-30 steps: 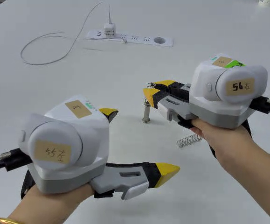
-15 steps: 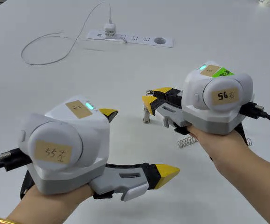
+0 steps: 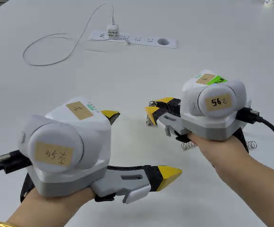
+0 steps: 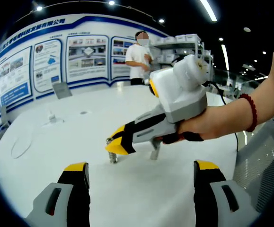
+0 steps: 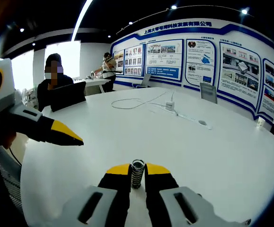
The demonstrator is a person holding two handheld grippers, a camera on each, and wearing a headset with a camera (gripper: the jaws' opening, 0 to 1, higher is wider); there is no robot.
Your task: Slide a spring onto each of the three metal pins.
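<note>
- The right gripper (image 5: pixel 137 169) has its jaws clamped on a spring (image 5: pixel 137 176), held upright just above a pin (image 4: pixel 112 157), probably to thread it on.
- The left gripper (image 4: pixel 140 167) jaws gape empty, standing by.
- A loose spring (image 3: pixel 189 144) lies on the table (image 3: pixel 141 61), likely waiting for another pin.

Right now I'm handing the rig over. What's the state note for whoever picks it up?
Left gripper: open, empty, held beside the work.
Right gripper: shut on a spring, held upright over a pin.
Second pin stands close by and looks bare, though it's blurry.
On the table, a loose spring lies by the right hand, and another loose spring lies beyond it.
Done: no spring is clearly seated.
Left: seat this spring, then do the other pins.
</note>
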